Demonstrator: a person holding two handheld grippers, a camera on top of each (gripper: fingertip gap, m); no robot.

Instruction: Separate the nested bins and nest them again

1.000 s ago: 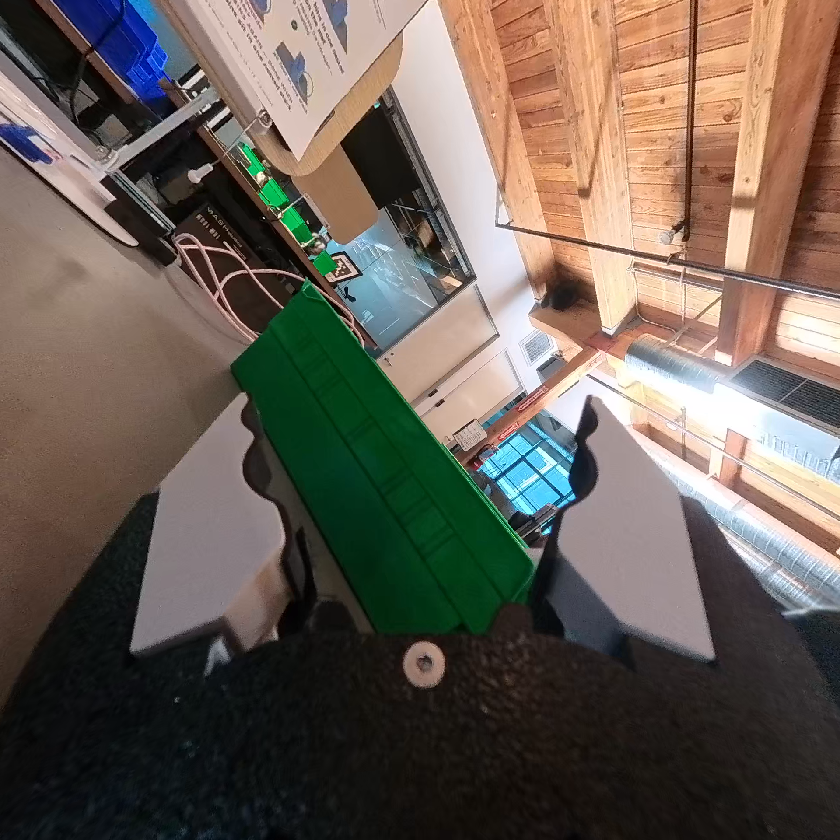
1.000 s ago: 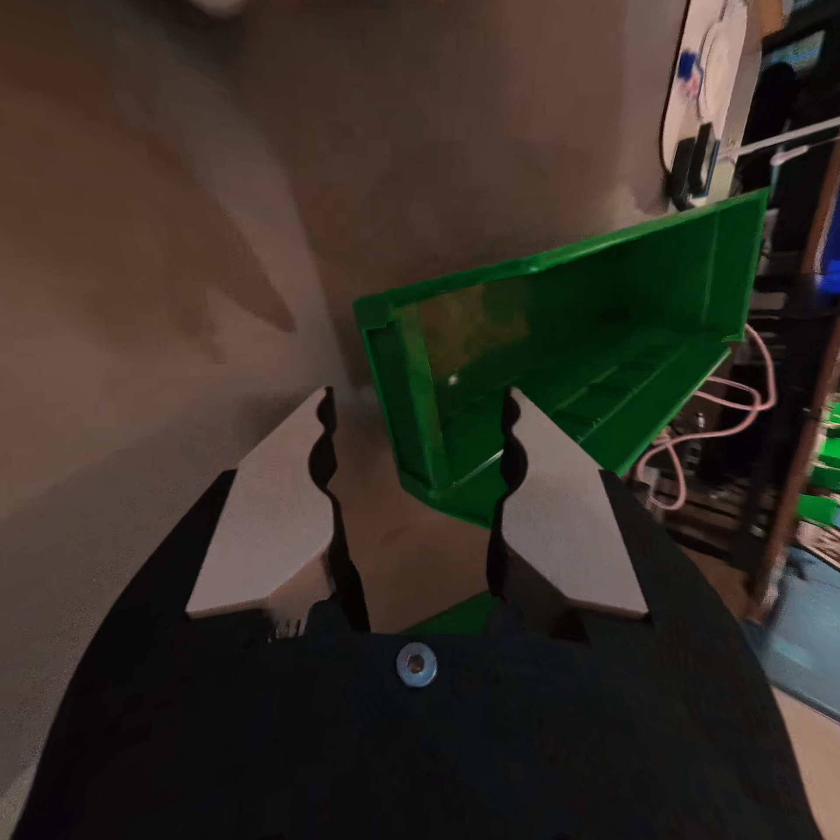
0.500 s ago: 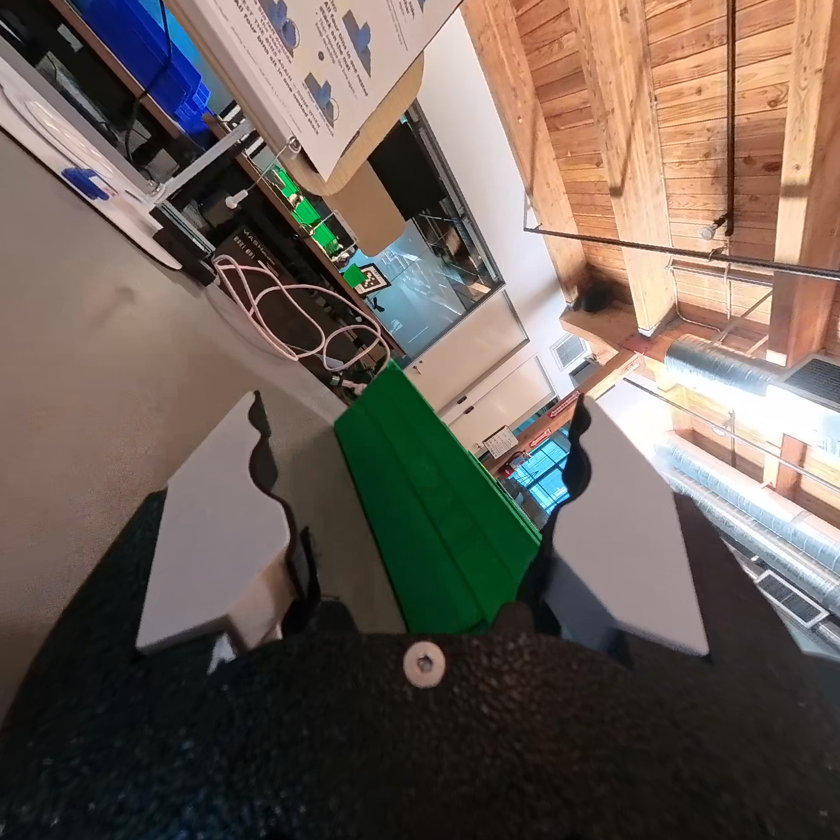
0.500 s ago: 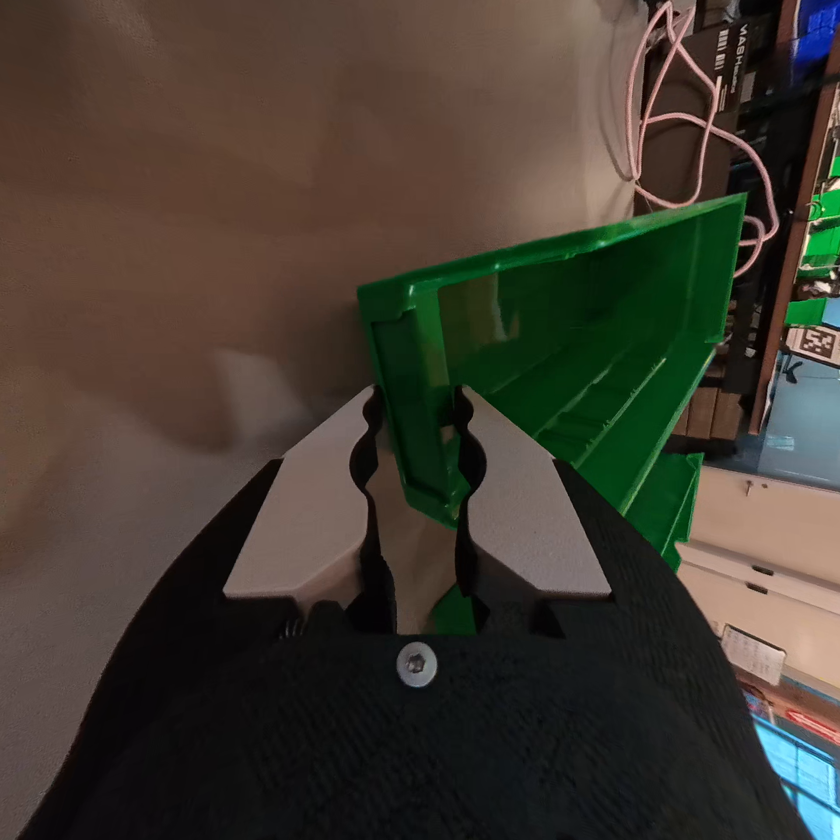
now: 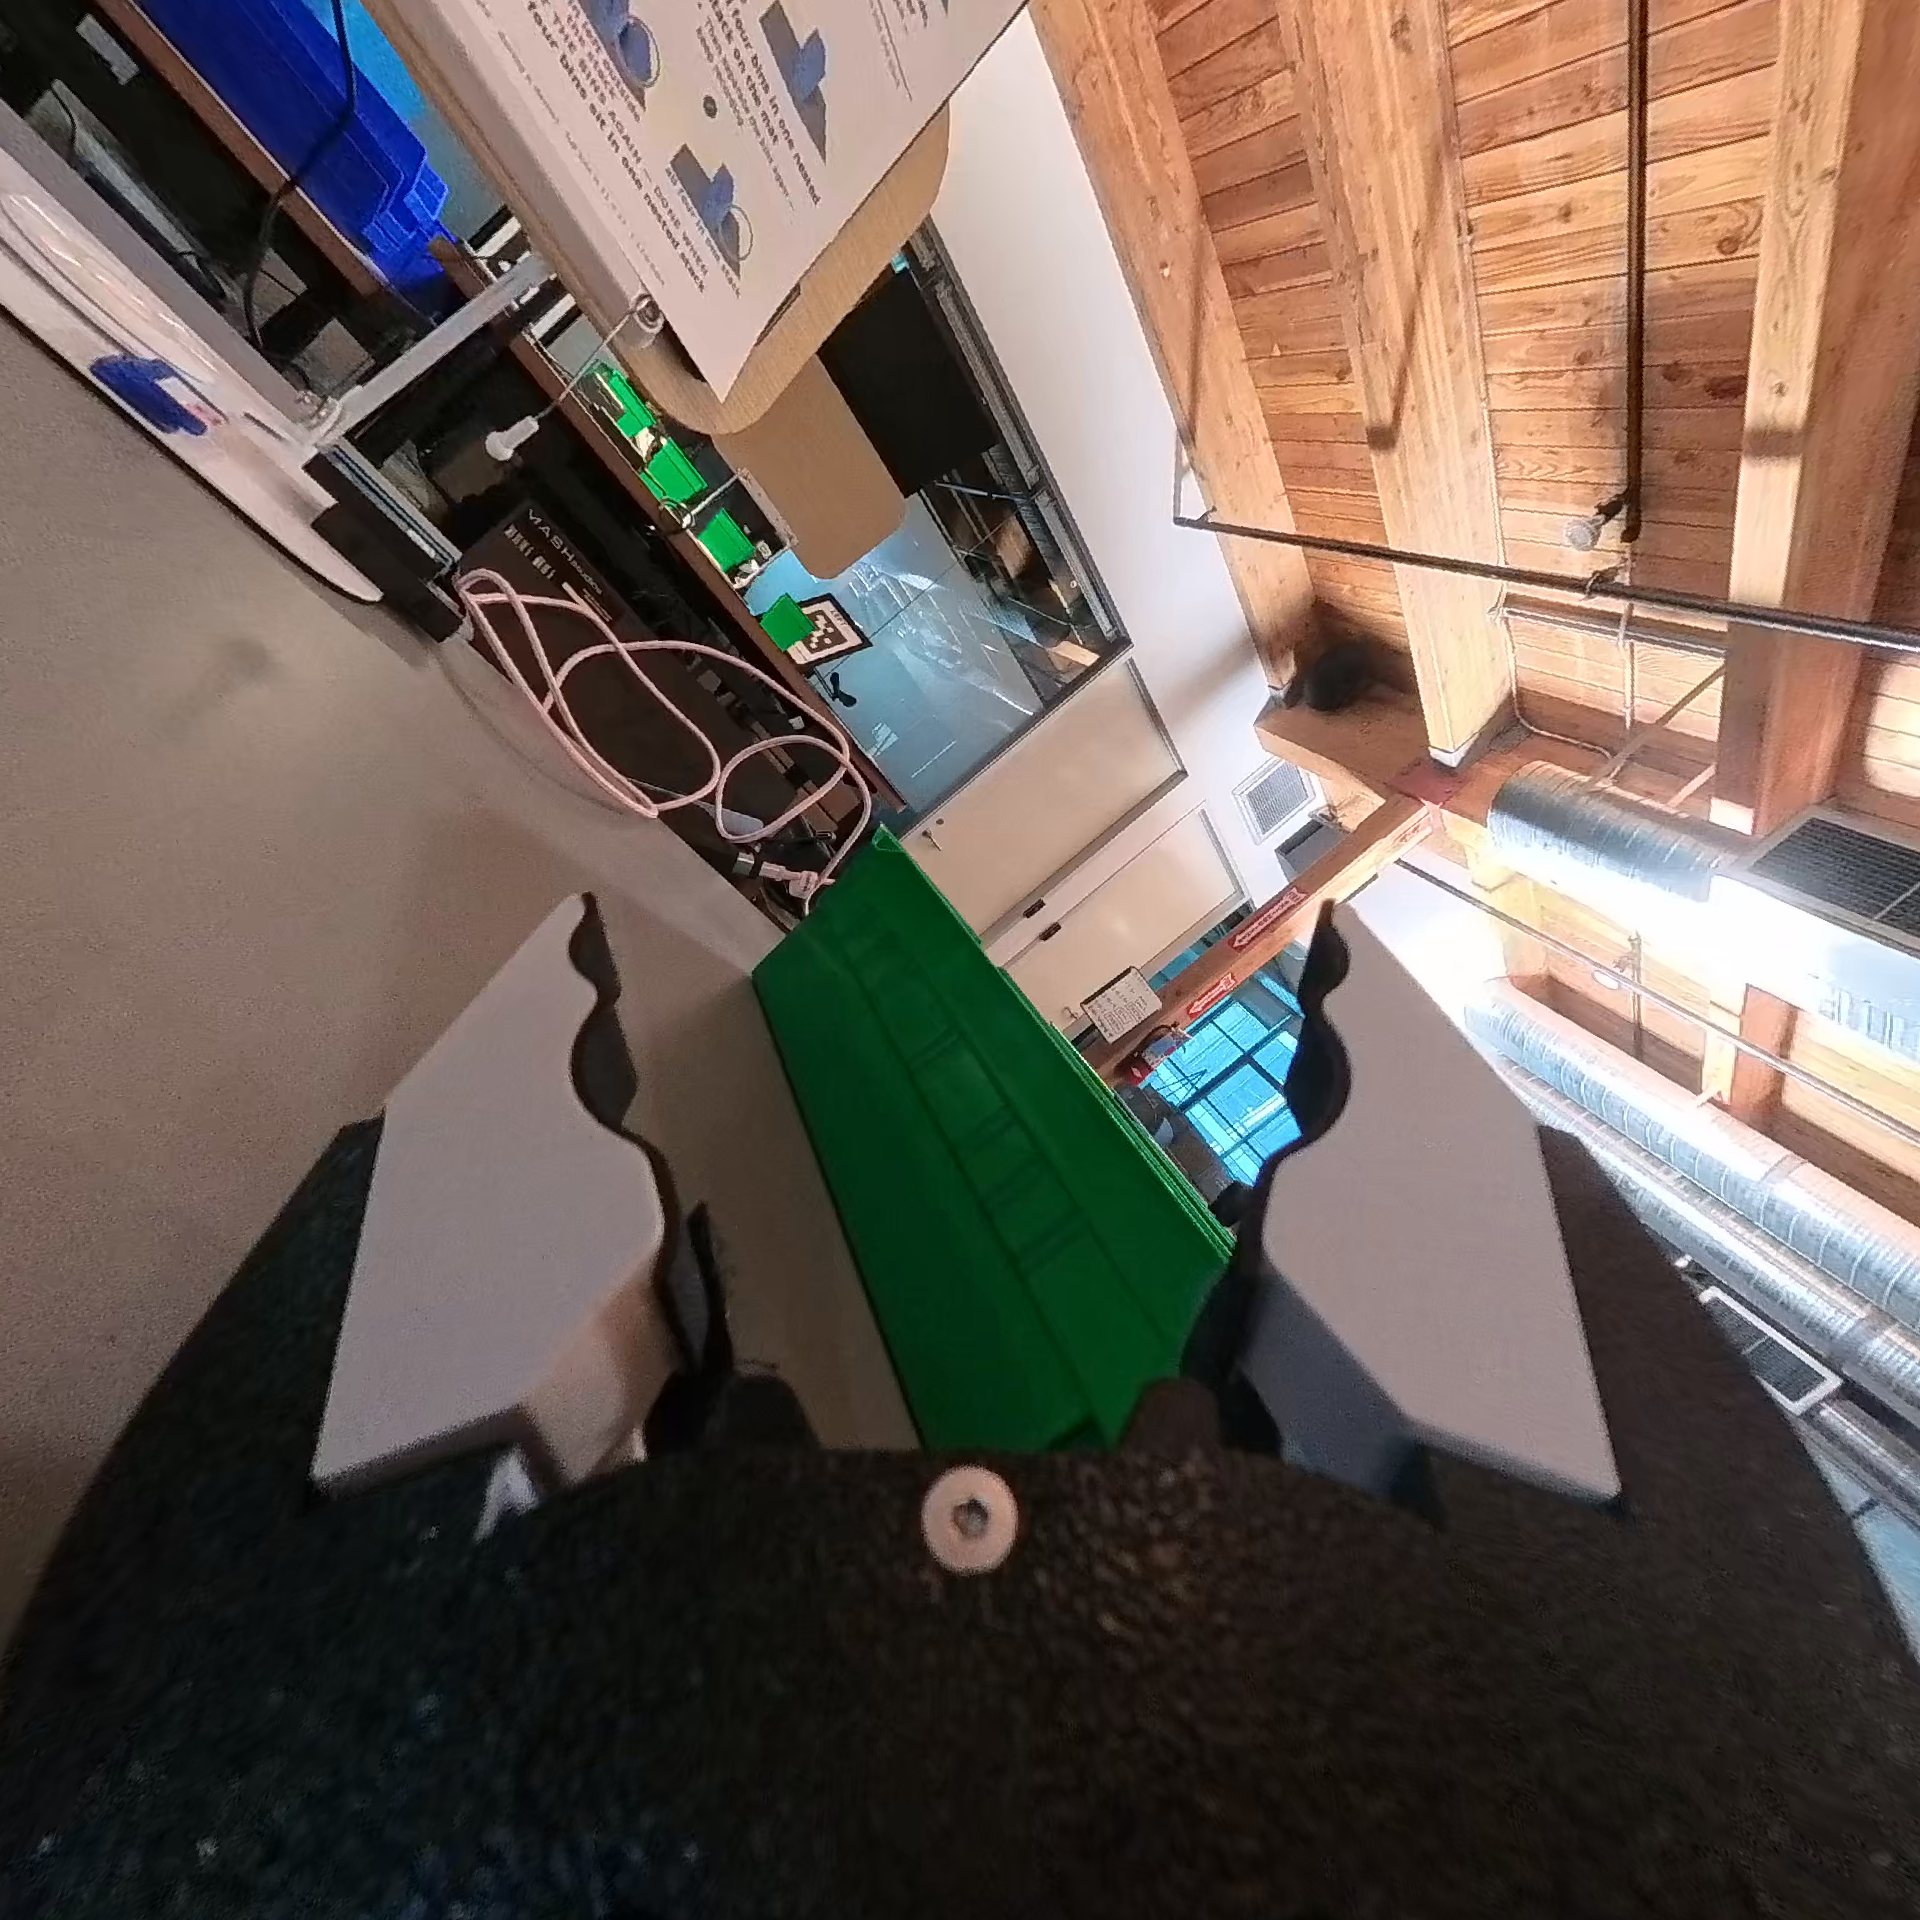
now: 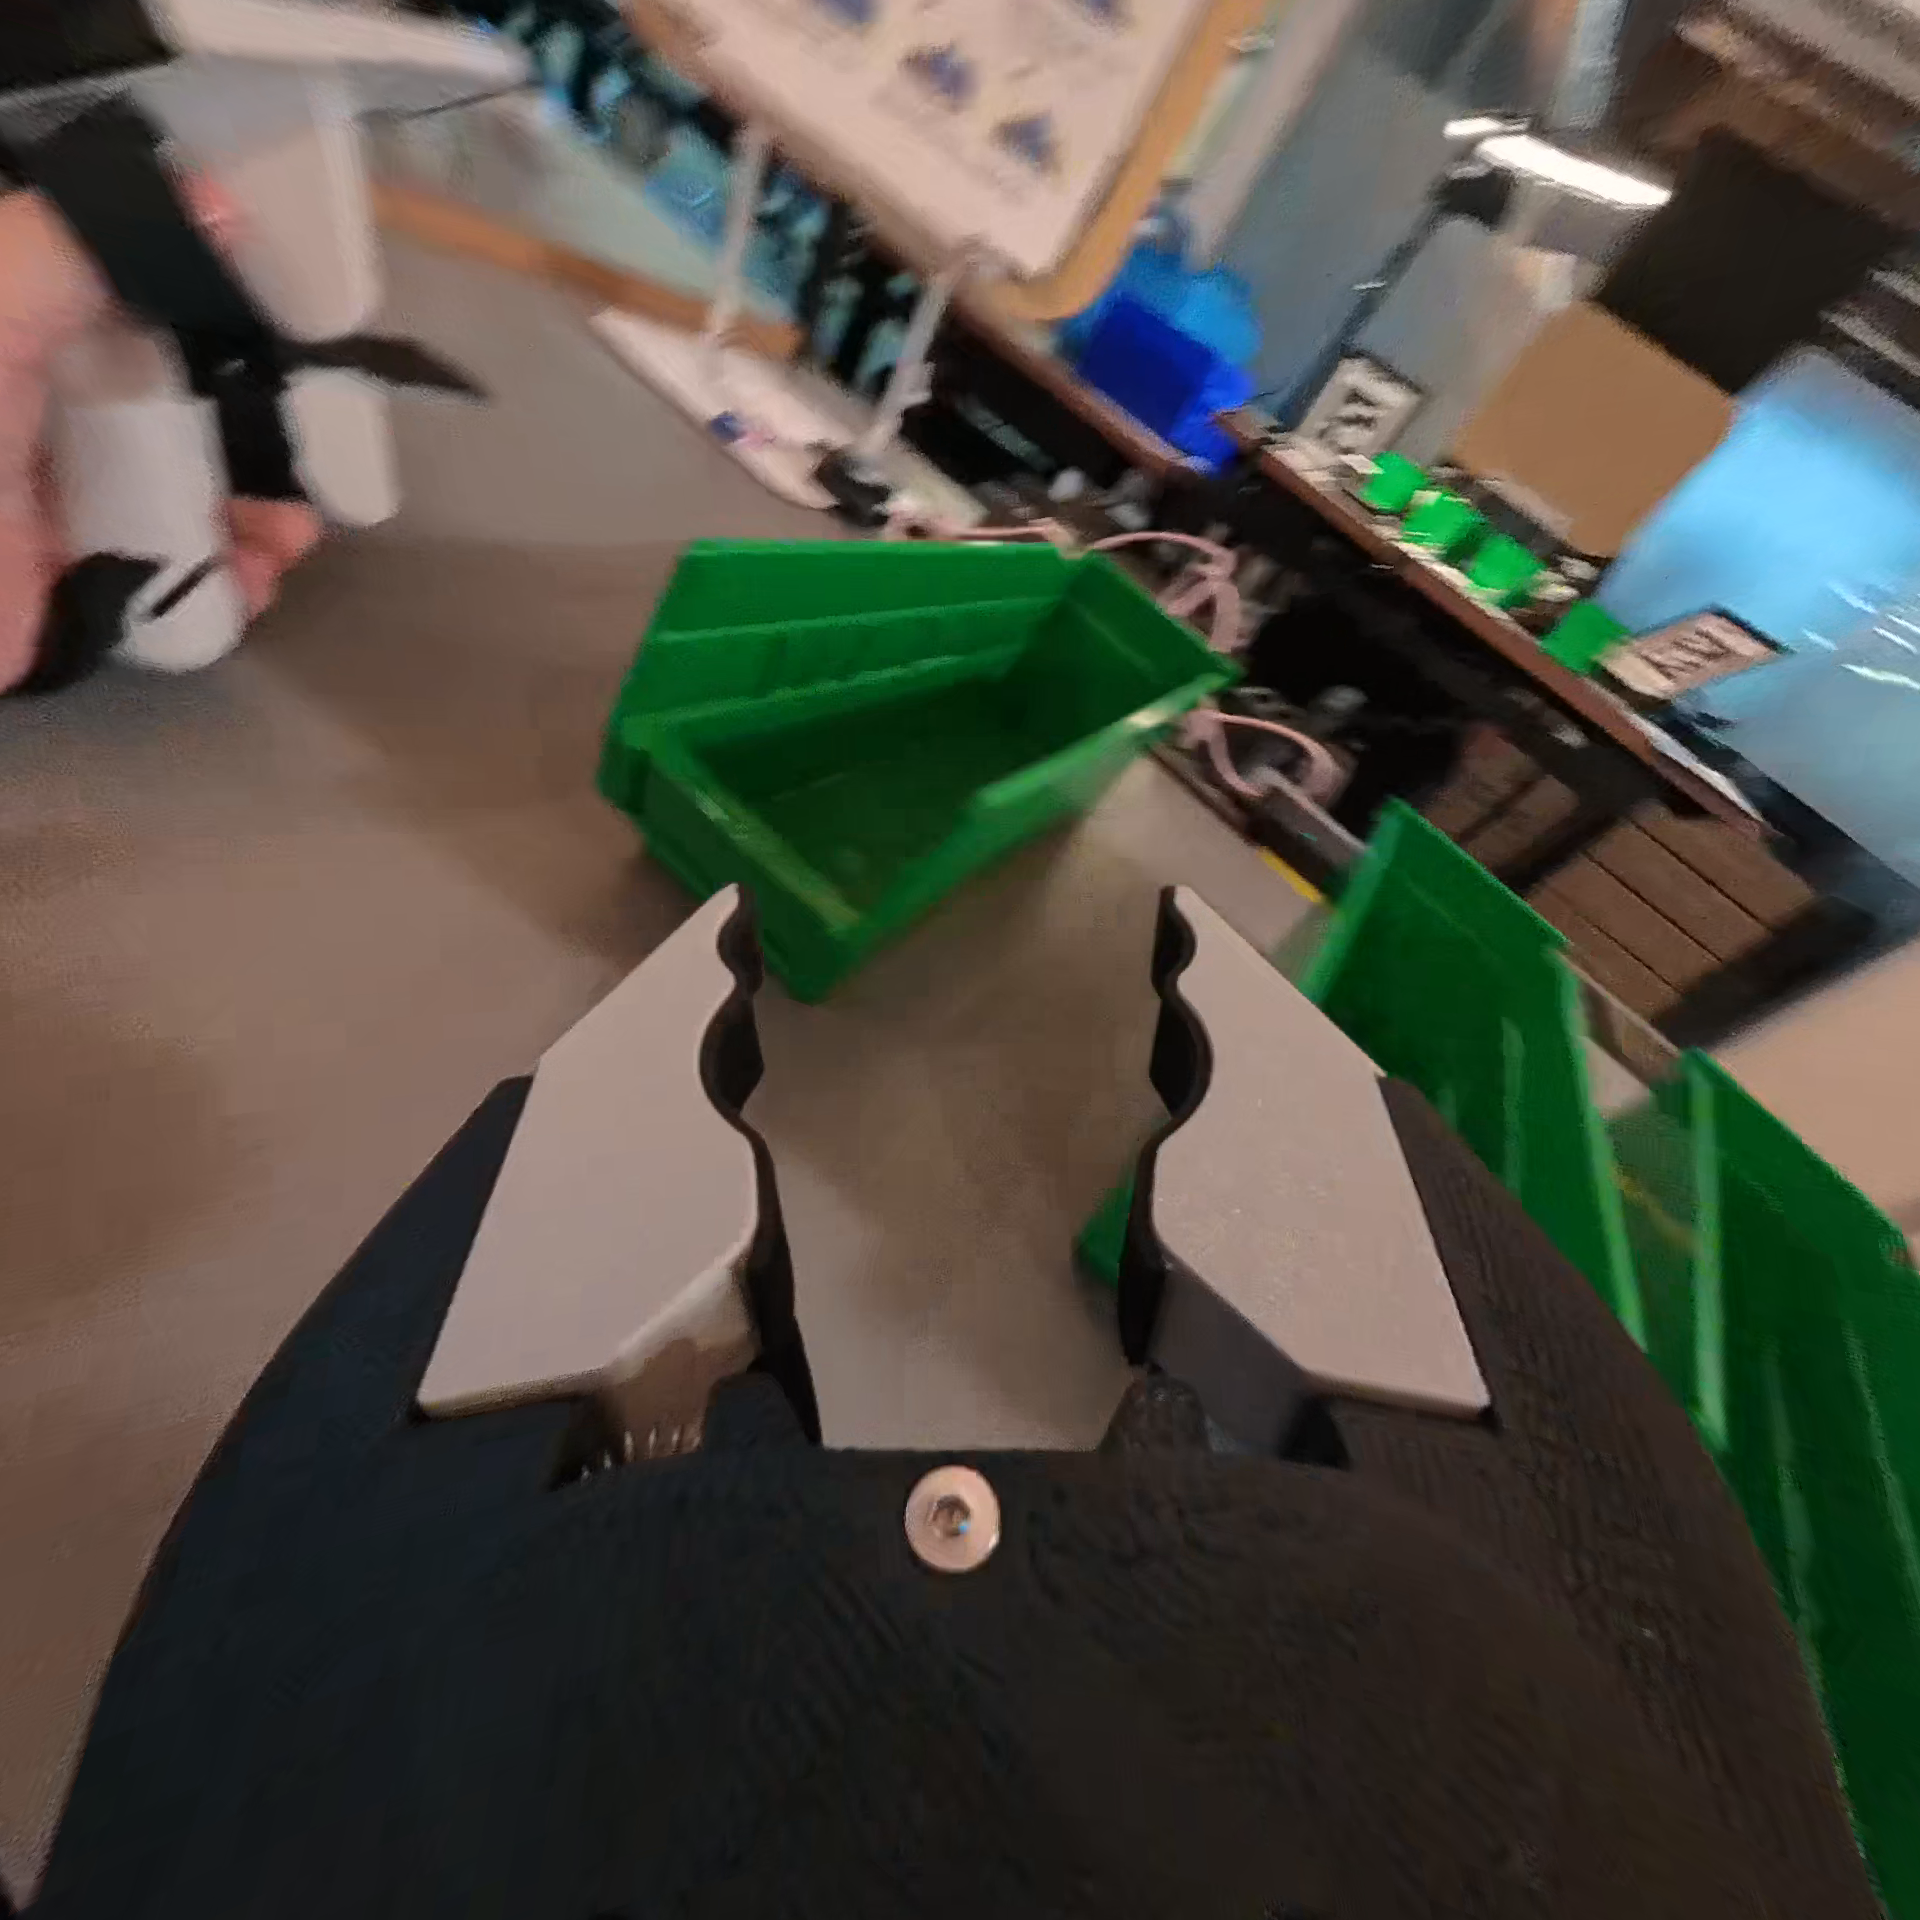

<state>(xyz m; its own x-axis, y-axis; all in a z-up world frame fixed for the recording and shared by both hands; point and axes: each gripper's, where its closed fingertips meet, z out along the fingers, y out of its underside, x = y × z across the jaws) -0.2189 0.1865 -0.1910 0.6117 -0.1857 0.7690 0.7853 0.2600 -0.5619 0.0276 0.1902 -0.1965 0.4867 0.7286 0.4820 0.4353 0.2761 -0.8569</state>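
In the left wrist view, my left gripper [image 5: 956,925] is wide open and tilted up toward the ceiling. The ribbed side of a green bin [image 5: 977,1143] lies between its fingers, close against the right finger [image 5: 1434,1195]. In the right wrist view, my right gripper [image 6: 954,904] is open and empty above the table. A green bin [image 6: 914,748] stands on the grey table [image 6: 312,1039] just beyond its fingertips; its left wall looks doubled. A second green bin [image 6: 1507,1143] stands tilted on edge beside the right finger [image 6: 1278,1143]. The view is motion-blurred.
A person's hand on a white handle [image 6: 156,540] shows at the far left. A sign board on a stand [image 6: 935,125], pink cables [image 5: 665,717], blue bins [image 6: 1153,374] and small green parts [image 6: 1444,520] on a shelf line the table's far edge.
My right gripper was shut on the green bin's end wall half a second ago; now it is open, off the bin, and has swung to face two bins. The left gripper stays open.
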